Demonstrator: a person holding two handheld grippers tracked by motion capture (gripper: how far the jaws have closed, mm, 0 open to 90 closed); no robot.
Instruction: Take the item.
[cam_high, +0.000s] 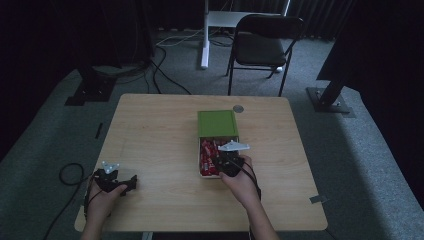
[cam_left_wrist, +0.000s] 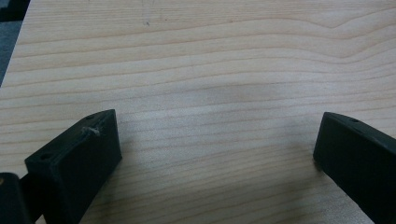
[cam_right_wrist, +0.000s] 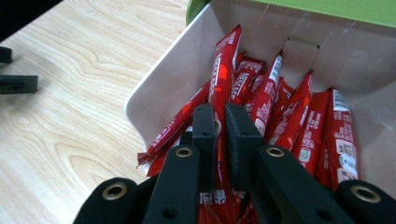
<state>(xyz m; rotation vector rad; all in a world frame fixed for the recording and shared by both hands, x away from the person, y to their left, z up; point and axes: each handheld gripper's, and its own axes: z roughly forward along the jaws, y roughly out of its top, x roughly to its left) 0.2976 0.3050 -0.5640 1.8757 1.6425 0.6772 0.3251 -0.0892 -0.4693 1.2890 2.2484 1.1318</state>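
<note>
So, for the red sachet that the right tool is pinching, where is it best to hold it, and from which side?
Probably the free end of the red sachet, taken from above. It stands tilted above the other packets in the white box, so the right tool pinches its flat faces there.

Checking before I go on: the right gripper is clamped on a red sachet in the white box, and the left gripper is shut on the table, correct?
Not quite: the left gripper stands open over bare table, as the left gripper view shows. The rest holds.
</note>
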